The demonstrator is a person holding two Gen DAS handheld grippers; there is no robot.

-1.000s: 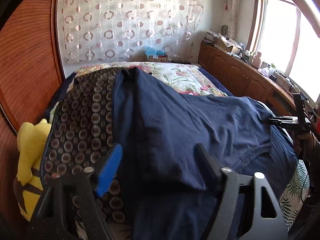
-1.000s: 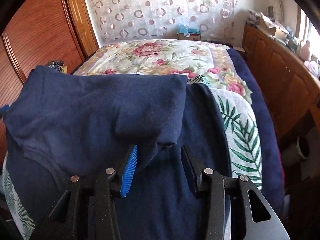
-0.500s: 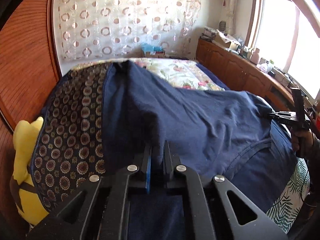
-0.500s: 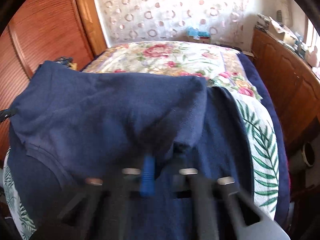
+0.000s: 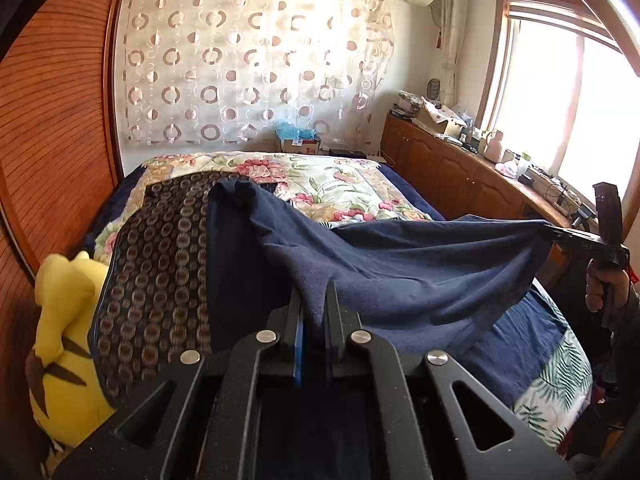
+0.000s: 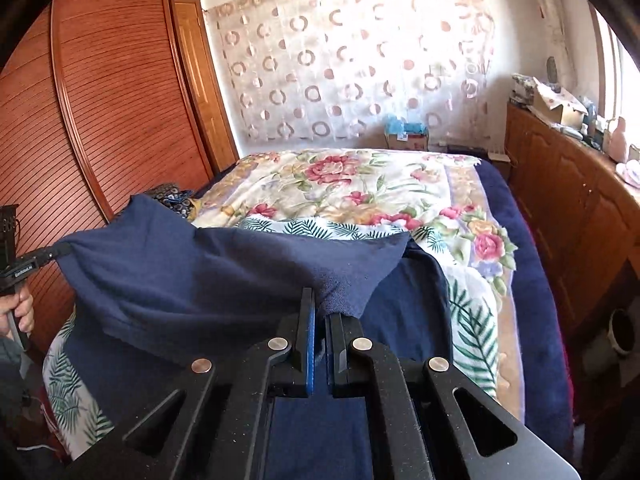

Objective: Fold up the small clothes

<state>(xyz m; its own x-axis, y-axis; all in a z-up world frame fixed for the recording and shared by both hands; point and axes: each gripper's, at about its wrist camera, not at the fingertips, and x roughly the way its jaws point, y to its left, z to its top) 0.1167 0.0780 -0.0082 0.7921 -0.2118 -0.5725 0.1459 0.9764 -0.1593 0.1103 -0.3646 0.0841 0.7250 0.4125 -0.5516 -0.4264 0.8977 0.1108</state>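
Observation:
A navy blue garment (image 5: pixel 400 272) (image 6: pixel 192 272) hangs lifted over the bed, stretched between both grippers. My left gripper (image 5: pixel 314 312) is shut on one corner of it, the cloth pinched between the pads. My right gripper (image 6: pixel 320 316) is shut on the other corner. In the left wrist view the right gripper (image 5: pixel 560 236) shows at the far right edge with a hand (image 5: pixel 600 284) on its handle. The left gripper (image 6: pixel 52 256) shows at the far left of the right wrist view. A second navy layer (image 6: pixel 404 320) lies flat underneath.
The bed carries a floral quilt (image 6: pixel 360 196) and a dark ring-patterned cloth (image 5: pixel 160 264). A yellow plush toy (image 5: pixel 68 336) sits at the left side. Wooden wardrobe doors (image 6: pixel 104 120) stand left. A wooden cabinet (image 5: pixel 460 176) with clutter runs under the window on the right.
Both grippers went from open around the garment's edge to shut on it. They then rose, lifting the navy cloth off the bed and pulling it taut between them.

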